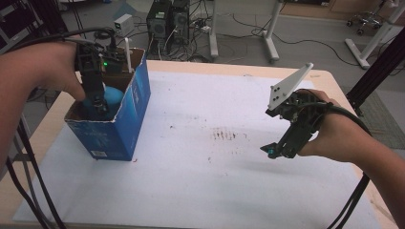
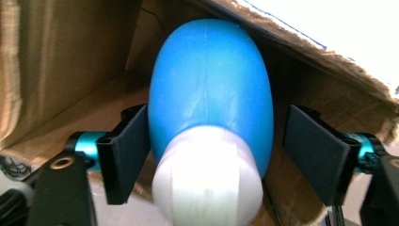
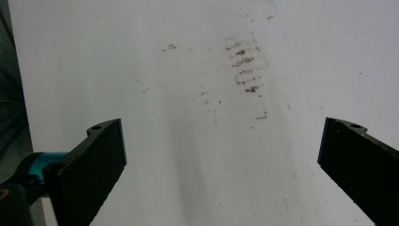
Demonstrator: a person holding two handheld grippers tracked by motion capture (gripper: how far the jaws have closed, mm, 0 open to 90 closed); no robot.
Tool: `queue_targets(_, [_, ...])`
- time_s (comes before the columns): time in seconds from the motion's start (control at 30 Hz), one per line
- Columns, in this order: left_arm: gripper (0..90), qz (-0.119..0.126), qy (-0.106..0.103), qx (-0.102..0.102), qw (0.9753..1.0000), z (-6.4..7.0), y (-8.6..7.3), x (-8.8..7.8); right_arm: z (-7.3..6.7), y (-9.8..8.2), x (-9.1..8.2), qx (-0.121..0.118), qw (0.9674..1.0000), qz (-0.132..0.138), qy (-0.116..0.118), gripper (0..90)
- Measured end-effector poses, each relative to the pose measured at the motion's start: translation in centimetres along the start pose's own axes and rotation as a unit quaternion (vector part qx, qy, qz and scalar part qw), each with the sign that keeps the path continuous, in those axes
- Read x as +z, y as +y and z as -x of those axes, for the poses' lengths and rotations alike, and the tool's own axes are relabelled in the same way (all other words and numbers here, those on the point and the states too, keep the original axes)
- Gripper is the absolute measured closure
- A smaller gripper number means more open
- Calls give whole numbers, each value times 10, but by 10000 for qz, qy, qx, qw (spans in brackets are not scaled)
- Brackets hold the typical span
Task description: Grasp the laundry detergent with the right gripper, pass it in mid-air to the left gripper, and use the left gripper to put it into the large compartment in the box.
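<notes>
Down inside the blue cardboard box [image 1: 122,119], my left claw [image 2: 214,155] stands parted around the blue-and-white bottle [image 2: 211,89], one pad touching, the other clear; brown walls crowd close. My right claw [image 3: 221,169] gapes empty over the stained white worktop [image 1: 200,157]. The box floor stays hidden.

blue bottle [image 2: 211,80] | white cap | lying inside open cardboard box [image 1: 138,95]

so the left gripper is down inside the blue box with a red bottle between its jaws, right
Not quite: the bottle is blue with a white cap end, not red, as the left gripper view shows. The rest holds: the left gripper reaches down inside the blue box, with the bottle between its jaws.
</notes>
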State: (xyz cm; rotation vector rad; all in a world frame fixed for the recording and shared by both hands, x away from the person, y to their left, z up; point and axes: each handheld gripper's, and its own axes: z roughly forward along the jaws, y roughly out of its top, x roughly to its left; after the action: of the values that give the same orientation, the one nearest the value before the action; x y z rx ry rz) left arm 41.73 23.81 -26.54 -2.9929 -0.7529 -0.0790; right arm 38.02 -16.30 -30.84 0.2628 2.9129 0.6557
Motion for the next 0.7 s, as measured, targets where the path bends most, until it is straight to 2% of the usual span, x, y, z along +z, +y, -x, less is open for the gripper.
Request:
queue_targets(0.17, [179,32,114,-55,9999,1,-1,-12,3,1,0,-8,10000,-29,0,6])
queue_targets(0.4, [161,107,256,24,9996,7,1,-37,13,7,-5,-74,9999,-143,5,6])
queue_targets(0.5, [144,151,264,169,9994,14,5,-49,23,13,-11,-87,9997,-217,25,6])
queue_targets(0.6, [119,253,209,371,9988,23,12,-61,34,18,-15,-125,9995,-290,97,6])
queue_targets(0.7, [118,270,252,609,9975,34,21,-70,45,21,-17,-141,9988,-423,181,6])
